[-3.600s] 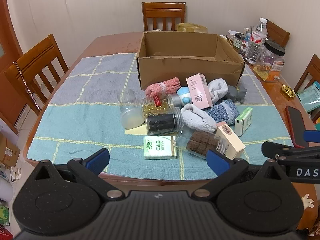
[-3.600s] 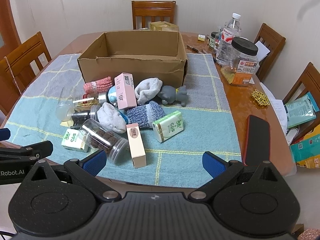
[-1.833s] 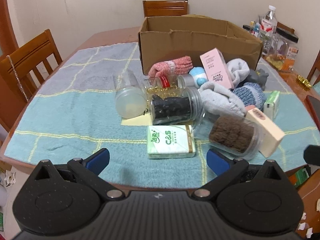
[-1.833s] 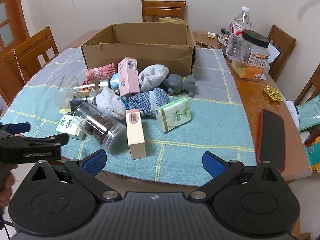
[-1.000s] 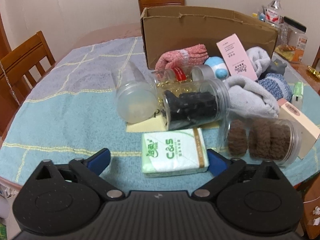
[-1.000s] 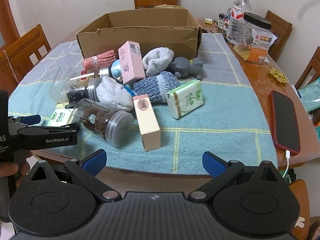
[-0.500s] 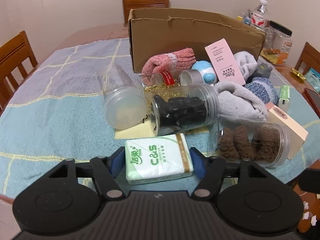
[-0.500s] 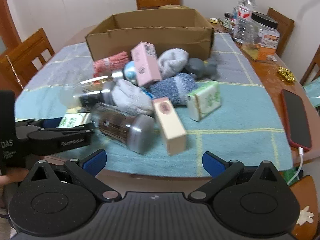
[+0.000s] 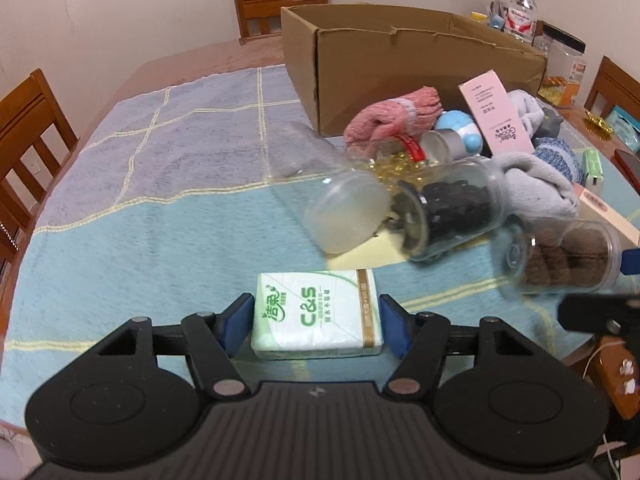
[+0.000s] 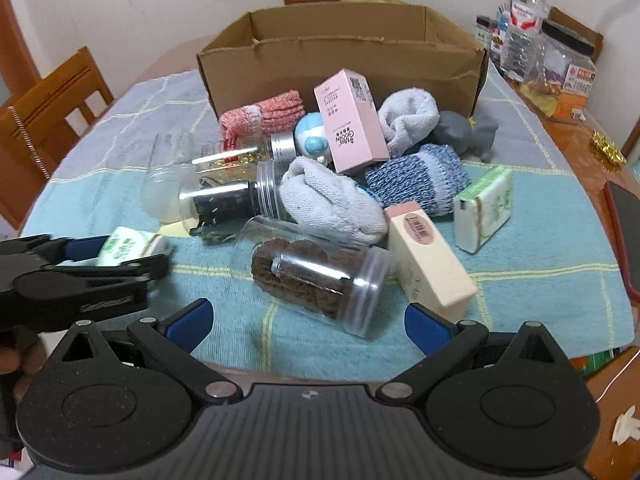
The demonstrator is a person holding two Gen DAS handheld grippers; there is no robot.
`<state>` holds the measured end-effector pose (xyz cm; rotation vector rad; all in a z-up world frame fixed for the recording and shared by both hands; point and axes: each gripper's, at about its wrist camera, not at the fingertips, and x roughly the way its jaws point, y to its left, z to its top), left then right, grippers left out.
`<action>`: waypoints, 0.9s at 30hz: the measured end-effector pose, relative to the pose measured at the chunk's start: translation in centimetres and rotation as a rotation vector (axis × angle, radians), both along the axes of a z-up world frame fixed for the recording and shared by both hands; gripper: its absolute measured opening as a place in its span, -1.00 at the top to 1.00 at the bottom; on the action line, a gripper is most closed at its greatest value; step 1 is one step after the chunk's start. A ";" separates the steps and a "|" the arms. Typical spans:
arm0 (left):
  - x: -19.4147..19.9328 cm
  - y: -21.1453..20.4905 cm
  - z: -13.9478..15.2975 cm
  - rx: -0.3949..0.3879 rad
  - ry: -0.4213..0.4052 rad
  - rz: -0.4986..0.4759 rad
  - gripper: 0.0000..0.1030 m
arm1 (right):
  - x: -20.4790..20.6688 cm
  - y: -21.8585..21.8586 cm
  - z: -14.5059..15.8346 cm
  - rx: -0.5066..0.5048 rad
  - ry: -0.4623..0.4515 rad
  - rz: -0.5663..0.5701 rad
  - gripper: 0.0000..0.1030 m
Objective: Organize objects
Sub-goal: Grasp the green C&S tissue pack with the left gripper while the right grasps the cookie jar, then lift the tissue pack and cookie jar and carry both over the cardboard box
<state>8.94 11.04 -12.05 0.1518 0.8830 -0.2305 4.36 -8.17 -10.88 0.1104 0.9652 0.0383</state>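
Observation:
A green-and-white tissue pack (image 9: 316,312) sits between the blue pads of my left gripper (image 9: 316,328), which is shut on it just above the blue cloth. The right wrist view shows that same pack (image 10: 128,246) in the left gripper (image 10: 116,256) at the left edge. My right gripper (image 10: 308,322) stands open just in front of a clear jar of brown rounds (image 10: 316,276) that lies on its side. The open cardboard box (image 10: 340,68) stands behind the pile.
The pile holds a jar of black pieces (image 10: 228,200), a pink box (image 10: 350,120), a cream box (image 10: 430,256), a second tissue pack (image 10: 486,208), rolled socks and a grey toy (image 10: 468,132). A phone (image 10: 624,220) and bottles (image 10: 528,20) sit right. Chairs ring the table.
My left gripper moved in over the tissue pack and closed on it, then shifted left with it. My right gripper came closer to the jar of brown rounds.

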 end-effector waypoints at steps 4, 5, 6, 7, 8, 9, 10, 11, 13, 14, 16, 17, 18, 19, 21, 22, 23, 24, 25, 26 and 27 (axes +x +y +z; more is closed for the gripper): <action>0.4 1.0 0.0 0.007 0.008 -0.031 -0.29 | 1.5 0.9 -0.8 0.001 0.023 -0.052 -1.00; 0.5 1.2 -0.1 0.004 0.013 -0.035 -0.29 | 1.8 1.0 -0.9 0.001 0.025 -0.061 -1.00; 0.7 1.5 -0.1 -0.005 0.019 -0.041 -0.29 | 2.0 1.2 -0.9 0.000 0.026 -0.071 -1.00; 0.7 1.7 -0.1 -0.012 0.023 -0.045 -0.29 | 2.2 1.4 -1.0 -0.007 0.026 -0.085 -1.00; 0.9 1.8 -0.1 -0.015 0.026 -0.047 -0.29 | 2.4 1.5 -1.0 -0.012 0.027 -0.093 -1.00; 0.9 2.0 -0.1 -0.019 0.029 -0.049 -0.29 | 2.7 1.6 -1.0 -0.015 0.029 -0.101 -1.00; 1.0 2.1 -0.1 -0.022 0.031 -0.052 -0.29 | 2.9 1.7 -1.1 -0.019 0.030 -0.110 -1.00; 1.1 2.2 -0.1 -0.025 0.033 -0.056 -0.29 | 3.1 1.7 -1.0 -0.019 0.031 -0.121 -1.00; 1.3 2.2 -0.1 -0.027 0.034 -0.064 -0.29 | 3.5 1.8 -1.1 -0.019 0.034 -0.142 -1.00; 1.4 2.3 -0.1 -0.029 0.035 -0.066 -0.29 | 3.7 1.9 -1.1 -0.021 0.037 -0.149 -1.00; 1.6 2.3 -0.1 -0.034 0.037 -0.070 -0.29 | 3.9 2.1 -1.3 -0.035 0.041 -0.161 -1.00; 1.6 2.4 -0.1 -0.037 0.037 -0.073 -0.29 | 4.0 2.3 -1.3 -0.044 0.043 -0.164 -1.00; 1.7 2.4 -0.1 -0.039 0.038 -0.076 -0.29 | 4.1 2.4 -1.4 -0.056 0.045 -0.164 -1.00; 1.8 2.5 -0.1 -0.040 0.040 -0.078 -0.29 | 4.1 2.5 -1.4 -0.065 0.048 -0.163 -1.00; 2.0 2.6 -0.1 -0.044 0.045 -0.081 -0.29 | 4.2 2.7 -1.5 -0.078 0.053 -0.158 -1.00; 2.1 2.7 0.0 -0.049 0.050 -0.081 -0.28 | 4.2 2.7 -1.4 -0.082 0.055 -0.155 -0.96; 2.2 2.8 0.0 -0.054 0.055 -0.080 -0.28 | 4.2 2.7 -1.4 -0.087 0.057 -0.155 -0.92; 2.3 2.8 0.1 -0.058 0.060 -0.080 -0.28 | 4.2 2.6 -1.3 -0.092 0.059 -0.155 -0.89; 2.3 2.9 0.1 -0.062 0.065 -0.080 -0.28 | 4.2 2.6 -1.2 -0.092 0.065 -0.152 -0.89; 2.4 2.9 0.2 -0.063 0.069 -0.081 -0.27 | 4.4 2.4 -1.2 -0.085 0.068 -0.150 -0.89; 2.4 3.0 0.2 -0.061 0.074 -0.082 -0.27 | 4.4 2.3 -1.1 -0.079 0.071 -0.149 -0.89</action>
